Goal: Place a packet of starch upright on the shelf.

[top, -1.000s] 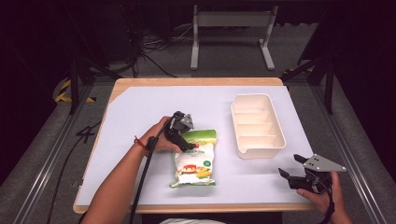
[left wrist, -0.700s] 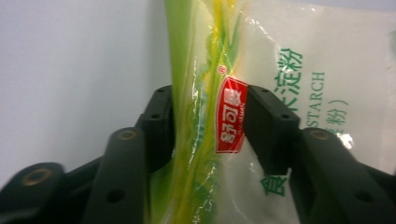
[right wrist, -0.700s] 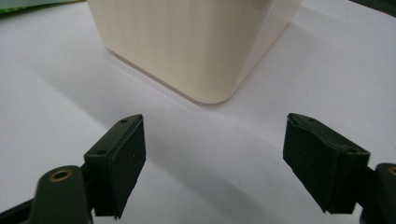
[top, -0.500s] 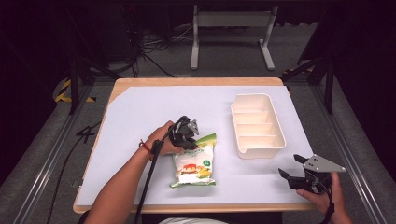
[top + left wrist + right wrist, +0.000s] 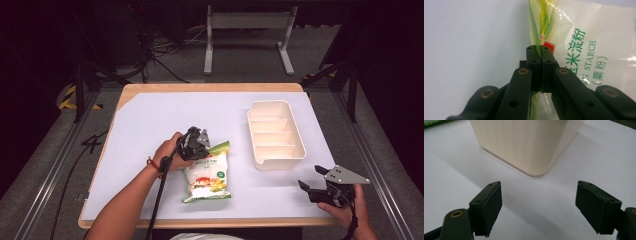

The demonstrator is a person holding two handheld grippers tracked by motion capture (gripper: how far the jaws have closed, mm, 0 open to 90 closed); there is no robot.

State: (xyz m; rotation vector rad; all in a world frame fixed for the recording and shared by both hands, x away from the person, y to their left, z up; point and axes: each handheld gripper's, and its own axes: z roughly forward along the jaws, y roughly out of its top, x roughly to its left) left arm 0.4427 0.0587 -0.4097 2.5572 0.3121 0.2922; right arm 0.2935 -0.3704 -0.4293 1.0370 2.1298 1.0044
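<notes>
On wooden table (image 5: 200, 88), white sheet (image 5: 160, 120), dark room, floor cables (image 5: 170, 47)

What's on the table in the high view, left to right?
left claw clamped on the top edge of the starch bag → white divided tray → right claw, open, near the table's front right corner.

I see a wooden table (image 5: 210, 88) with a white sheet (image 5: 165, 120) covering most of its top. On the sheet lies a starch bag (image 5: 207, 177) near the front middle, and a cream tray (image 5: 300, 142) with four compartments sits well apart to its right.
</notes>
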